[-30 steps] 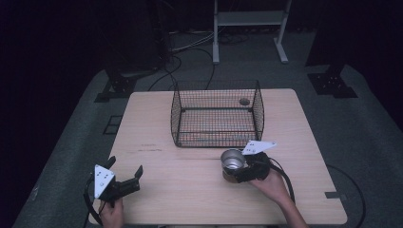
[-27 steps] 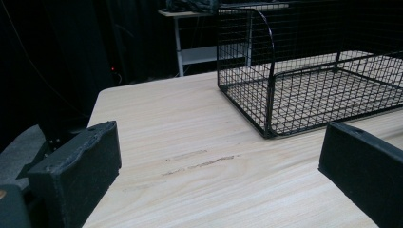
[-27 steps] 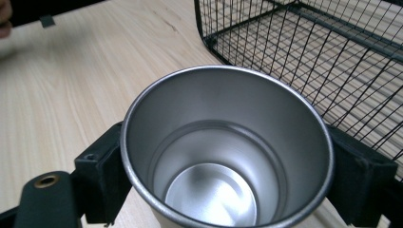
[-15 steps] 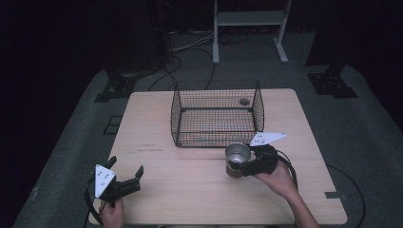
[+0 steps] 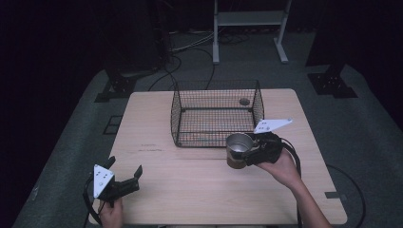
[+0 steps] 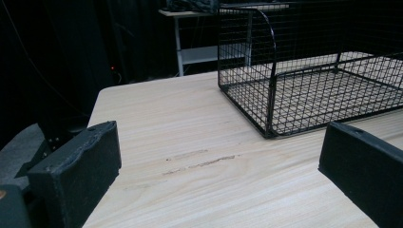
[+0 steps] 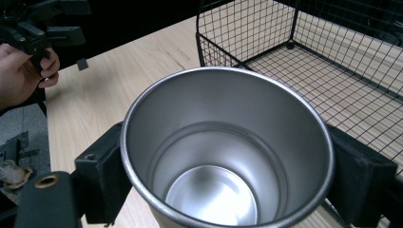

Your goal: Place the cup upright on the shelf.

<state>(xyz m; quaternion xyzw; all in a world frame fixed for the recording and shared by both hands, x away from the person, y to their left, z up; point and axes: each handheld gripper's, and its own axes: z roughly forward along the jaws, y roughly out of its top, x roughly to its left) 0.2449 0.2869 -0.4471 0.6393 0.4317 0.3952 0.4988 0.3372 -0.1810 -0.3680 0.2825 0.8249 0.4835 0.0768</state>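
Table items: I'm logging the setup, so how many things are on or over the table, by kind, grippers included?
Wire baskets: 1
Steel cups: 1, clamped in the right gripper
Handheld grippers: 2, counting the left gripper, open
Total: 4

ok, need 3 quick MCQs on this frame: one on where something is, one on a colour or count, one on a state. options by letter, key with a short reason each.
1. Where is the metal cup?
A. inside the wire basket
B. in front of the wire basket, between the right gripper's jaws
C. beside the left gripper

2. What colour is the wire basket?
A. black
B. white
C. red

3. How does the left gripper stand?
A. shut on the cup
B. shut on nothing
C. open, holding nothing

Key:
1 B, the right gripper has a jaw on each side of the cup, short of the basket's front wall.
2 A, its mesh is black in every view.
3 C, bare table shows between its spread jaws.
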